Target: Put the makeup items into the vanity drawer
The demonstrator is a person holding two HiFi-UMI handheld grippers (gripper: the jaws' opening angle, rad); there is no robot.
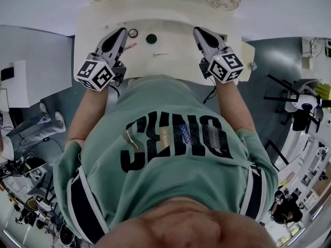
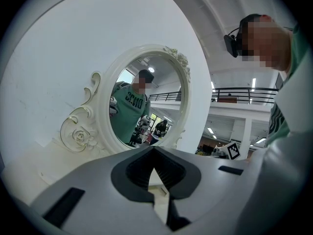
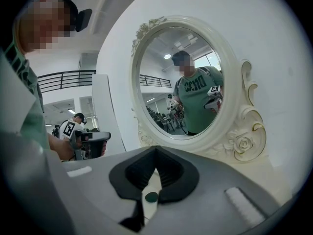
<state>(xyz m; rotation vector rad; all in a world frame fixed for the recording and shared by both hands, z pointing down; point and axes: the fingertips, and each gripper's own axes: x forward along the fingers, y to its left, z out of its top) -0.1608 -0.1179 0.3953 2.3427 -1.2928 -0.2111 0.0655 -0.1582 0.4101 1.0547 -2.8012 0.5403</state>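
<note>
Head view: left tongs [image 1: 124, 30] pressed together, empty; right tongs [image 1: 196, 30] likewise.

On white vanity tabletop [image 1: 170, 66], between left gripper [image 1: 124, 30] and right gripper [image 1: 197, 31]: black-rimmed round compact [image 1: 133, 33] left, dark-green round disc [image 1: 151, 38] just right, thin pink stick [image 1: 129, 46] before compact. Behind, oval white-framed mirror [image 2: 146, 102].

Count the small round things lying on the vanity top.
2. A pale disc with a dark rim lies left of centre on the vanity top; a dark green disc lies just right of it. Others may be hidden.
</note>
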